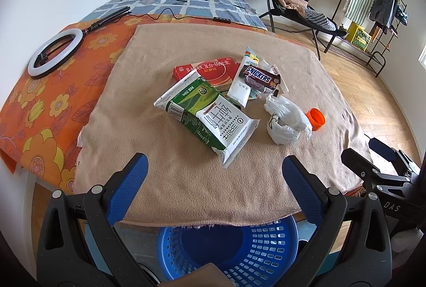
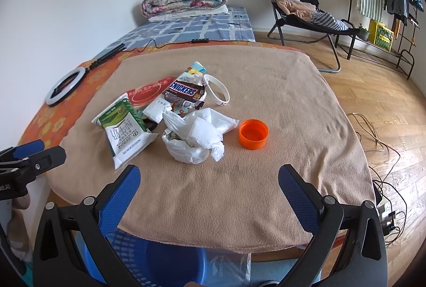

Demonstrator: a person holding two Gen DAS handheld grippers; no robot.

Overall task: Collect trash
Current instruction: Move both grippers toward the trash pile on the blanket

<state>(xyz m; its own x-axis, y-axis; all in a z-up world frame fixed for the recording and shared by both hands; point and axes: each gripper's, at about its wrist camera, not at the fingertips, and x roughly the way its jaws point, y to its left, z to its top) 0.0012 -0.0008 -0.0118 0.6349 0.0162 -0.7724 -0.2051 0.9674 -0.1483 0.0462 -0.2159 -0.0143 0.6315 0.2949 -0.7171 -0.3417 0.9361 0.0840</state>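
**Bright room, bent edges**

Soft daylight fills both pictures, so colours look clear and shadows are faint. Light seems to come from the right side. The round lens bends walls and floor near the edges, and the corners go black. Nothing looks blurry.

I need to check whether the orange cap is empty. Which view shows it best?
The right wrist view: the orange cap lies open side up in clear sight, so you look into its hollow, which looks empty. In the left wrist view the cap is partly hidden behind the crumpled white plastic bag, showing mostly its side.
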